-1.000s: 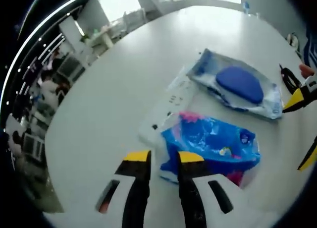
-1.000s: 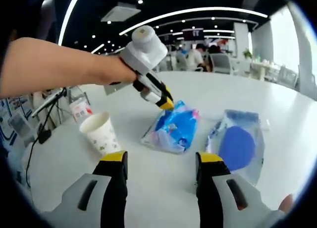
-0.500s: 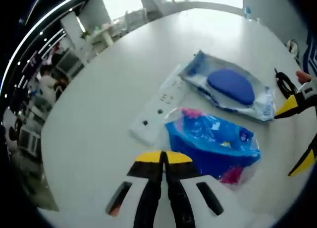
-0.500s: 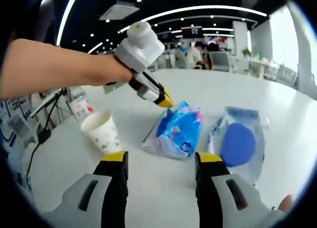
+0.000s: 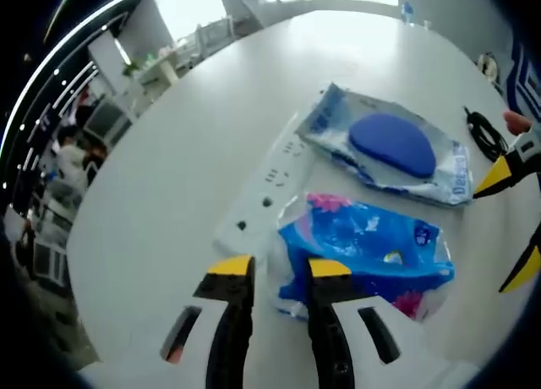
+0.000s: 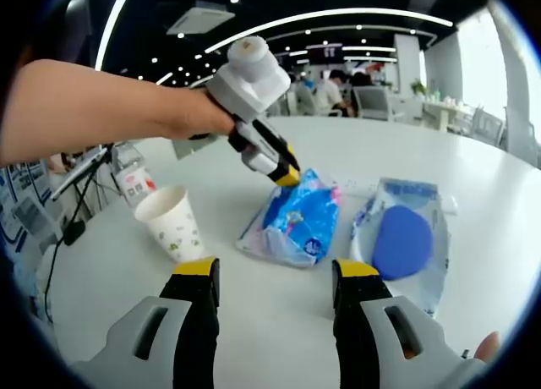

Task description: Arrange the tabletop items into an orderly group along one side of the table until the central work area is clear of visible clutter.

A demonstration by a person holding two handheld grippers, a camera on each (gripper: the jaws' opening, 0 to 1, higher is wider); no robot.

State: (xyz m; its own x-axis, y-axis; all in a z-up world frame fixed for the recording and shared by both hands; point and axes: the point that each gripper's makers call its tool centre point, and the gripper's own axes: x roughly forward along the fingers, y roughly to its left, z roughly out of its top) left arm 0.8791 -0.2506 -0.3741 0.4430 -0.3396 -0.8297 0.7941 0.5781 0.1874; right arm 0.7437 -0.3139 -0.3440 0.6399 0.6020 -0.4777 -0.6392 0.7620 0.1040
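A blue tissue packet (image 5: 363,249) lies on the white round table (image 5: 161,203). Its near corner sits between the jaws of my left gripper (image 5: 281,267), which is open. A white power strip (image 5: 260,194) lies just left of the packet. Beyond them is a clear pouch with a blue oval pad (image 5: 393,144). In the right gripper view, the left gripper (image 6: 286,174) touches the packet (image 6: 296,224) at its far end. My right gripper (image 6: 275,271) is open and holds nothing, short of the packet and the pouch (image 6: 401,241). The right gripper (image 5: 509,224) also shows at the right of the left gripper view.
A white paper cup (image 6: 171,224) stands upright left of the packet. A black cable (image 5: 483,134) lies near the table's edge by the pouch. More cables and a small carton (image 6: 135,186) sit at the far left. Chairs, desks and people fill the room behind.
The left gripper was open a second ago, shut half a second ago, and is open again at the packet's corner. The packet has shifted slightly. The right gripper stays open and still.
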